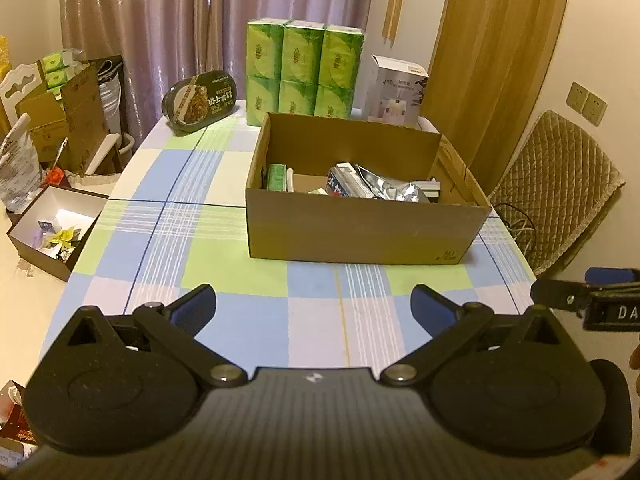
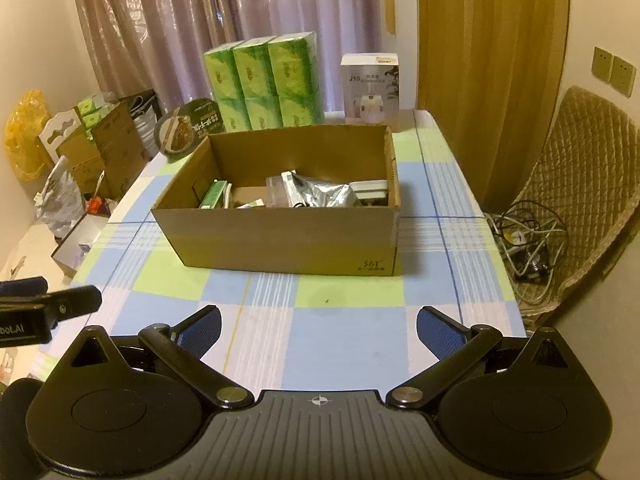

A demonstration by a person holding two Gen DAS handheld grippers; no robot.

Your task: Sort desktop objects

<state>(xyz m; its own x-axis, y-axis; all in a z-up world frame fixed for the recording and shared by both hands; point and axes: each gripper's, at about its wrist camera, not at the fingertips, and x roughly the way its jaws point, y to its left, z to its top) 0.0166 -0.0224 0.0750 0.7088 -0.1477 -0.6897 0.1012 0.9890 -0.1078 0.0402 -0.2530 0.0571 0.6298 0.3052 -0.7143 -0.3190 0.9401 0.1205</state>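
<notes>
Closest to the left wrist camera, the left gripper [image 1: 312,304] hung over the near part of the table with its two blue-padded fingers spread wide and nothing between them. Beneath it lay a checked tablecloth [image 1: 224,264] in blue, green and pale lilac squares. At the right edge of that view, part of the right gripper [image 1: 592,296] showed beside it.

From the right wrist camera, the right gripper [image 2: 318,326] also had its fingers wide apart and empty, poised above the same cloth [image 2: 344,344]. A sliver of the left gripper [image 2: 52,304] reached in at the left edge.

Farther back, in the middle of the table, sat an open cardboard box [image 2: 280,240] — the sorted things lay inside it. Among them were a crumpled silver foil pouch [image 2: 324,194], a small green carton [image 2: 214,196] leaning at the left end, and some white and blue packets [image 1: 340,184] too jumbled to tell apart.

Behind the box, at the far edge of the table, stood a stack of green tissue packs [image 1: 304,72], a white product box [image 1: 396,90] to its right, and a dark oval food tub [image 1: 202,100] propped on its side to the left. Curtains [image 1: 208,28] hung beyond. A quilted chair [image 2: 588,176] stood to the right of the table, with tangled cables [image 2: 528,240] on its seat.
</notes>
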